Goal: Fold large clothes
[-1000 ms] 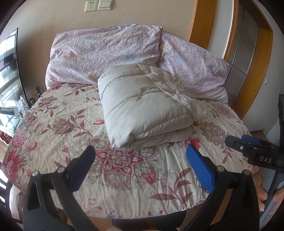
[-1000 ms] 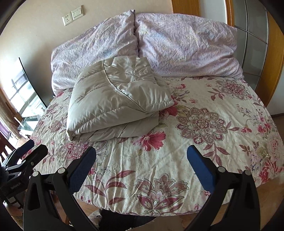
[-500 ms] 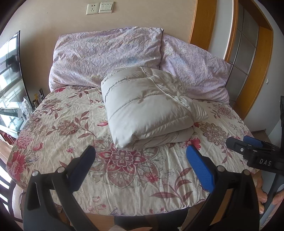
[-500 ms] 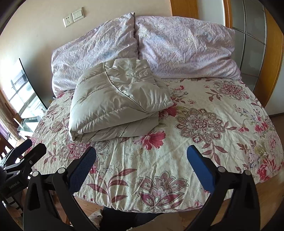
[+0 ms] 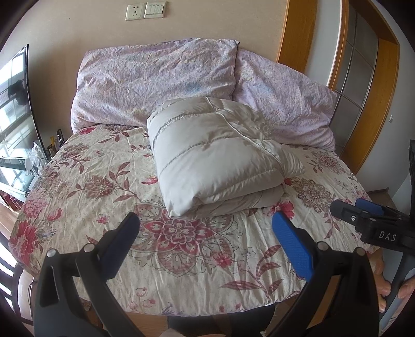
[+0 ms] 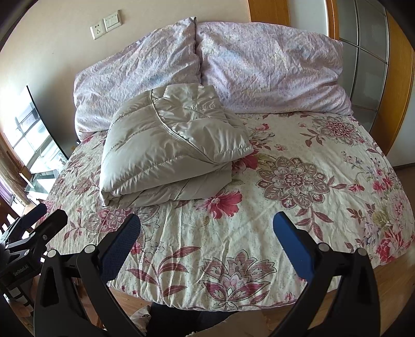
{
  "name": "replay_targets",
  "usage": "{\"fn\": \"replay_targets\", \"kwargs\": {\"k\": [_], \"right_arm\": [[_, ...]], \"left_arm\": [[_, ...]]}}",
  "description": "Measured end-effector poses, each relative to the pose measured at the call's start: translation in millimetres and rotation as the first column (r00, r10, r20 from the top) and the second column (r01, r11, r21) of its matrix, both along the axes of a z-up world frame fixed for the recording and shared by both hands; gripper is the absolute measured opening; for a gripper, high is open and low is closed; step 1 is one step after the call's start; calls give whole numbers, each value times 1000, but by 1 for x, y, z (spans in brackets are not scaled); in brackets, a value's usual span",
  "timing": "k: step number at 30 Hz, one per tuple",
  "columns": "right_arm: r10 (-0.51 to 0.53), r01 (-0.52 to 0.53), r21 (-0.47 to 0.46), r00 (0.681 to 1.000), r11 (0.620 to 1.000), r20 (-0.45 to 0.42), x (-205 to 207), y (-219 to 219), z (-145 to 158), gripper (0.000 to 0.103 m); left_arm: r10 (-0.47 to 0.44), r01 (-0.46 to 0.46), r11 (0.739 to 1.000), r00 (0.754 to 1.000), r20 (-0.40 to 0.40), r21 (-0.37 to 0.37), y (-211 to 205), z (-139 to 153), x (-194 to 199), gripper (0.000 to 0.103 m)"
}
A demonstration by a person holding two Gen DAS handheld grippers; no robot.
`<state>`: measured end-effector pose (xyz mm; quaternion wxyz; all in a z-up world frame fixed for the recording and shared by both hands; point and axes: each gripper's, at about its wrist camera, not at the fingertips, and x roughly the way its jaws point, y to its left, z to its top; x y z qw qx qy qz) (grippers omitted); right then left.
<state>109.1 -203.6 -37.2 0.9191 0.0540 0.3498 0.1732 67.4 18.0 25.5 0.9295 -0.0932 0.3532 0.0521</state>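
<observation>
**Desk:** What does the room show, left to right?

**Photographer:** At the far left a window (image 5: 13,109) throws daylight onto a bed (image 5: 85,166) covered by a cream sheet printed with red and maroon flowers. Above it, on the beige wall, sit a socket (image 5: 135,12) and a light switch (image 5: 155,9). Two pale lilac pillows (image 5: 155,80) lean against that wall side by side. At the far right stands a wooden door frame (image 5: 298,33) with frosted glass panels.

**Desk:** And the garment?

**Photographer:** A folded beige padded jacket (image 5: 215,158) lies on the far half of the bed, its back edge touching the pillows, a doubled layer showing along its near edge. In the right wrist view the same jacket (image 6: 171,145) sits left of centre.

**Desk:** The tools?

**Photographer:** The left gripper (image 5: 205,233) hovers over the near edge of the bed, its blue-padded fingers (image 5: 291,246) spread wide with nothing between them. The right gripper (image 6: 206,233) hangs likewise, jaws wide apart and empty. Both are well apart from the jacket. In the left wrist view the right gripper appears at the right edge, with fingers of a hand (image 5: 386,282) on its handle.

**Desk:** Anything in the way?

**Photographer:** Only bare floral sheet lies between the grippers and the jacket.
</observation>
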Motion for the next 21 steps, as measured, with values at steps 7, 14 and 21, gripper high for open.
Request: {"fn": "replay_targets", "kwargs": {"k": [7,14,21], "right_arm": [[0,0,1,1000,1000,-8,2,1,-2,102],[0,0,2,1000,1000,-8,3,1,-2,102],[0,0,2,1000,1000,-9,3,0,-2,102]], "left_arm": [[-5,5,1000,1000,-3,3,0,-3,2,101],[-5,5,1000,1000,-4,2,0,-3,2,101],[-8,8,1000,1000,-3,4,1,-4,2,101]]}}
